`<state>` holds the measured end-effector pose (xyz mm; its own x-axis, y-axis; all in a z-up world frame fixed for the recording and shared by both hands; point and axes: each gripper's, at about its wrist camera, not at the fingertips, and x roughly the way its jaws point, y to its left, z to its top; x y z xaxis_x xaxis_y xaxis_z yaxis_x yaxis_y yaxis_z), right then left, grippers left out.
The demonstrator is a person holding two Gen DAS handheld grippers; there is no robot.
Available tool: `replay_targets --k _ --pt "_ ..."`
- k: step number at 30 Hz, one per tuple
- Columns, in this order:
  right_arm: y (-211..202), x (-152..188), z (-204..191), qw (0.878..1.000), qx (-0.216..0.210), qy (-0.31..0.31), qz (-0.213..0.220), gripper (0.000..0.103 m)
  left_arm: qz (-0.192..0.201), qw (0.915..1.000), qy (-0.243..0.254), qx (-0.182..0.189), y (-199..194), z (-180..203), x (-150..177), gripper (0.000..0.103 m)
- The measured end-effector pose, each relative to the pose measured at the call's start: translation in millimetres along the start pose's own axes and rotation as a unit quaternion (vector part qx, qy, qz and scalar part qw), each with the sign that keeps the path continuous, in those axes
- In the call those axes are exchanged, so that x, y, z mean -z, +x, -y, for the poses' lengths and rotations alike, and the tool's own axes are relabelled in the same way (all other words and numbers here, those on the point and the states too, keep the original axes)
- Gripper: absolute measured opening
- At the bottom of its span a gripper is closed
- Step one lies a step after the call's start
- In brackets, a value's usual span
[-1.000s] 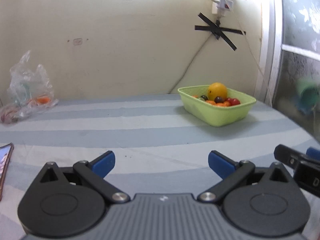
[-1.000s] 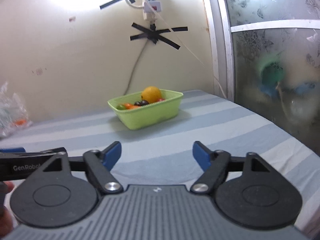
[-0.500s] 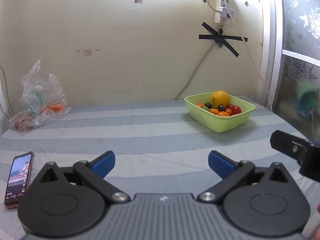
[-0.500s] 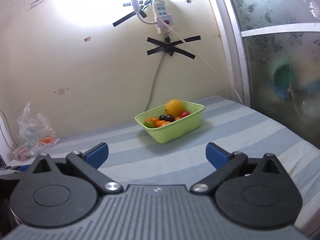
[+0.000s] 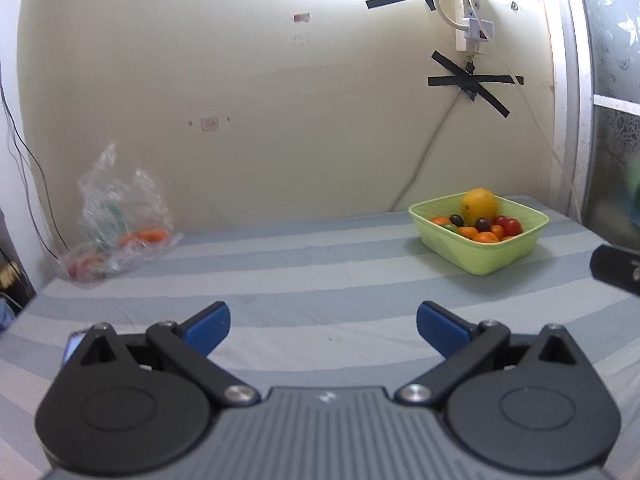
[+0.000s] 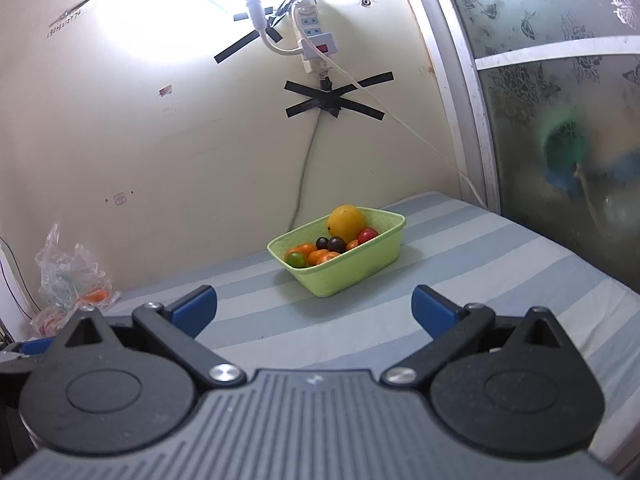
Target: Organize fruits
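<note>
on the far left a bag [image 5: 120, 220] of fruit slumps against the wall. your left tongs [image 5: 323, 322] gape empty, with the tray [image 5: 480, 256] ahead and off to their right. your right tongs [image 6: 314, 310], spread wide and empty, point almost straight at that tray, so your right hand looks better lined up to reach it.

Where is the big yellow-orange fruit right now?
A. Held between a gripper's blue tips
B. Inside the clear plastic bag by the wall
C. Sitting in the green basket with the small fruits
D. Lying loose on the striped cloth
C: the big yellow-orange fruit sits at the back of the green basket behind the small fruits, and both views show nothing between either gripper's tips.
</note>
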<state>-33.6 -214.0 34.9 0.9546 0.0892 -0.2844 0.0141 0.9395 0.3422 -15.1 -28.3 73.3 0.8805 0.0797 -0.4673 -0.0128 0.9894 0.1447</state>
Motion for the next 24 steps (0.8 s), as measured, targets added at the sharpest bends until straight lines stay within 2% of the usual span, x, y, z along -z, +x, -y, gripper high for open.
replay_targets --k 4,24 --pt "1 -4 3 1.0 -0.001 0.01 -0.002 0.103 0.006 0.9998 0.018 -0.008 -1 6 -1 0.103" --pt "1 -4 16 0.999 -0.008 0.032 -0.011 0.103 -0.05 0.9982 0.033 0.009 3 24 0 0.103"
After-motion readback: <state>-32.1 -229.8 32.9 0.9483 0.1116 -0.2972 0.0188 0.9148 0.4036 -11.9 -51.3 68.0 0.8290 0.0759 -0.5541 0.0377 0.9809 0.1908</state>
